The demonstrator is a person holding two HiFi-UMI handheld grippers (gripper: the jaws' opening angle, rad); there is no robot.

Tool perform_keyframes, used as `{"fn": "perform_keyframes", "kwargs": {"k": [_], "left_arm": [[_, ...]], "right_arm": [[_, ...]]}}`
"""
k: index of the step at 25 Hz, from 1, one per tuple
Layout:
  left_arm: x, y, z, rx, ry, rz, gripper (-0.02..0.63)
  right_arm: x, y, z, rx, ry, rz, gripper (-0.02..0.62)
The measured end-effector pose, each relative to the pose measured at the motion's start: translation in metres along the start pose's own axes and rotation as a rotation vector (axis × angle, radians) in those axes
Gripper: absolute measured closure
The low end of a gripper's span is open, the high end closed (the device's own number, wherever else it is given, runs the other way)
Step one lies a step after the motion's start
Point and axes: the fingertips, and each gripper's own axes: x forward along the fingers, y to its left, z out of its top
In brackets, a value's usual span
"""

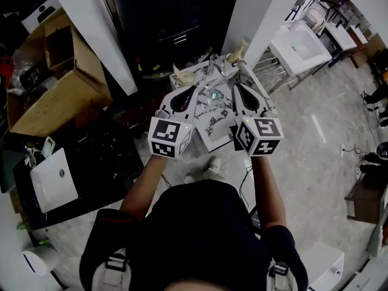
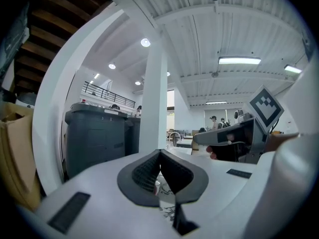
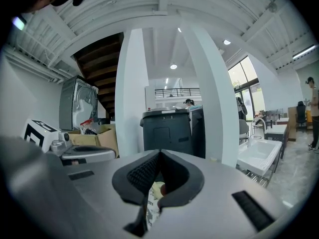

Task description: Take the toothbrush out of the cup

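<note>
Left tongs (image 1: pixel 196 88), right tongs (image 1: pixel 236 86) closed, possibly cluttered table (image 1: pixel 213 140) ahead, box (image 1: pixel 57 83), sink (image 1: pixel 300 48)

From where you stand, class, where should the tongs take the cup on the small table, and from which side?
Probably its side wall, coming in level from the person's side: the cup looks upright, mouth up, and things crowd the table behind it.

A cardboard box (image 1: pixel 57 77) lies left of the small table (image 1: pixel 213 139), a sink (image 1: pixel 300 44) to its right.

White pillars (image 1: pixel 91 29) and a dark bin (image 2: pixel 97 141) hem the table (image 1: pixel 213 139); floor (image 1: pixel 315 156) at right seems open.
</note>
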Motion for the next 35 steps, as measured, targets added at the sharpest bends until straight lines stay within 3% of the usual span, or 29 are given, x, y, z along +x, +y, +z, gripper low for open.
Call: {"fn": "perform_keyframes", "kwargs": {"k": [11, 20, 35], "left_arm": [[0.048, -0.008, 0.004, 0.008, 0.005, 0.038, 0.595], [0.081, -0.006, 0.006, -0.033, -0.042, 0.067, 0.595], [0.12, -0.008, 0.012, -0.03, -0.042, 0.197, 0.595]], "right_arm": [[0.027, -0.045, 0.006, 0.021, -0.01, 0.057, 0.561], [0.055, -0.074, 0.002, 0.024, -0.001, 0.103, 0.561], [0.088, -0.117, 0.005, 0.038, 0.006, 0.222, 0.561]]}}
